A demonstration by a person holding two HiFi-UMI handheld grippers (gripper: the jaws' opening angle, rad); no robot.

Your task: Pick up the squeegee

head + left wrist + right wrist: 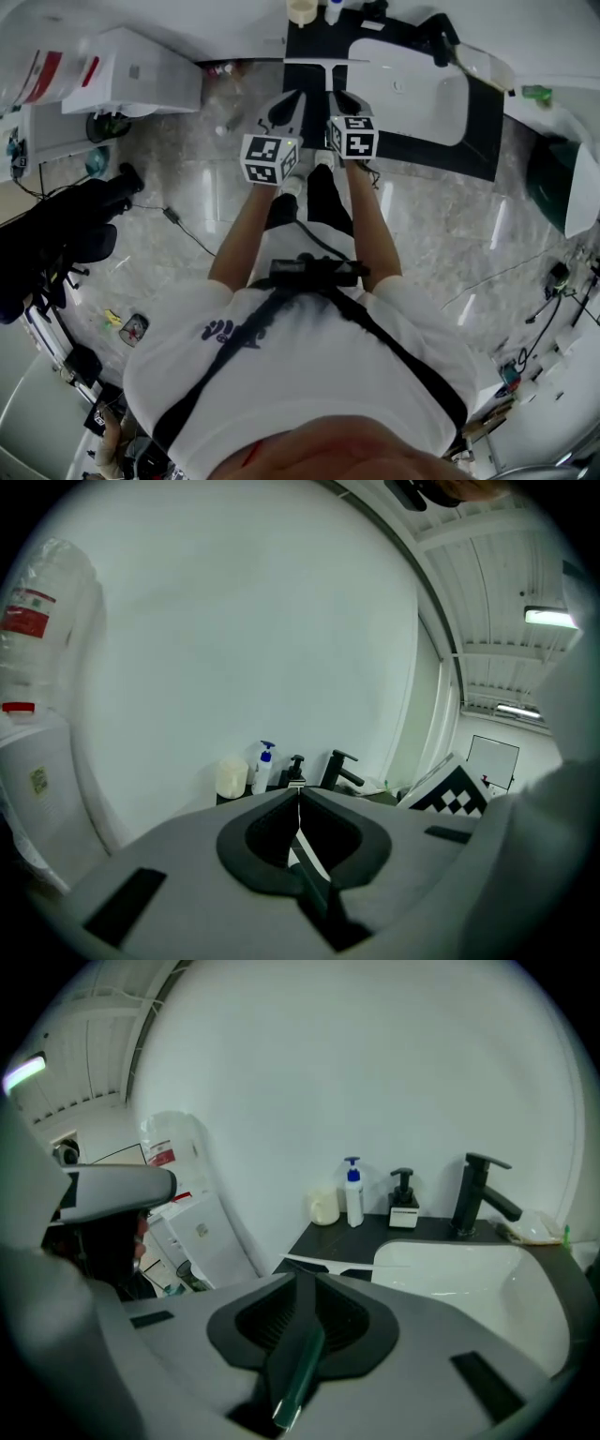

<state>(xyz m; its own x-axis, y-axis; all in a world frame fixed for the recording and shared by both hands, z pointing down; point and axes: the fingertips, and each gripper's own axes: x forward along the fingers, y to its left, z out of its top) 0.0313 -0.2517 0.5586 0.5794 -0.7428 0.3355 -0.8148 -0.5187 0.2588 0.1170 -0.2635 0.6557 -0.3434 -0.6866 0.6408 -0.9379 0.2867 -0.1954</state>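
The squeegee lies on the black counter left of the sink, its pale blade crosswise and its handle toward me. In the right gripper view the blade shows as a white strip just beyond the jaw tips. My left gripper and right gripper hover side by side in front of the counter's edge, on either side of the handle and apart from it. The jaws of both grippers stand together with nothing between them.
A white sink with a black tap fills the counter's right. At the counter's back stand a cream jar, a blue-capped bottle and a black pump dispenser. A white cabinet and black chair stand left.
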